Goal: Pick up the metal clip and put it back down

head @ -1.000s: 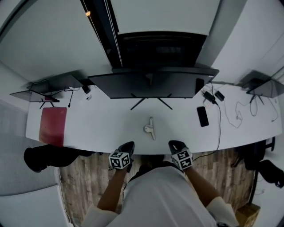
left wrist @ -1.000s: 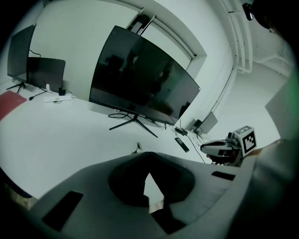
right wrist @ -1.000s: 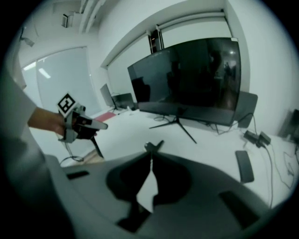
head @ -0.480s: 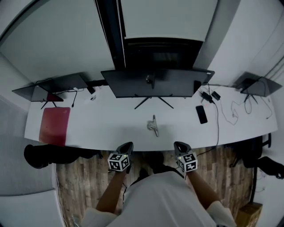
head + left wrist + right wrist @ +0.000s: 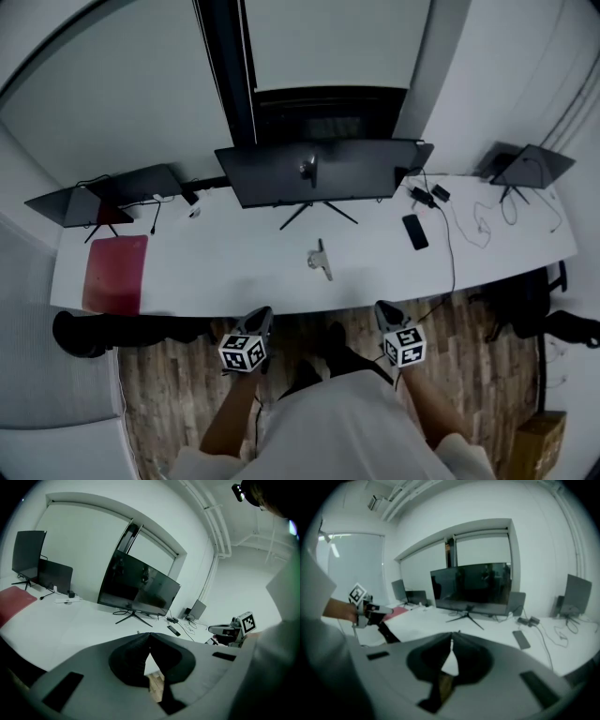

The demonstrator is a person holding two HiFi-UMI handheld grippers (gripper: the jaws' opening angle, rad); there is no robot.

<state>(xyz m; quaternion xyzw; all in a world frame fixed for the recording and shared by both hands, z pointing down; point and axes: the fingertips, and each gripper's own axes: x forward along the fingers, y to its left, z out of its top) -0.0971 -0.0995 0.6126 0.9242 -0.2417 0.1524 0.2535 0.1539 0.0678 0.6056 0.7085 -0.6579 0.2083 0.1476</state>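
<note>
Left claw (image 5: 263, 316), right claw (image 5: 383, 308) (both closed) pulled back; metal clip (image 5: 320, 261) unmoved.

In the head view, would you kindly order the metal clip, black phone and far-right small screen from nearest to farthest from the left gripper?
From the left gripper:
1. metal clip, centre, ahead and slightly to its right.
2. black phone, further right.
3. small screen, at the far right.

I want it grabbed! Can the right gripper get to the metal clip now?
Probably yes: the metal clip lies alone on the table, nothing between it and the right gripper. That gripper hangs off the near edge, jaws shut, so it must open first.
</note>
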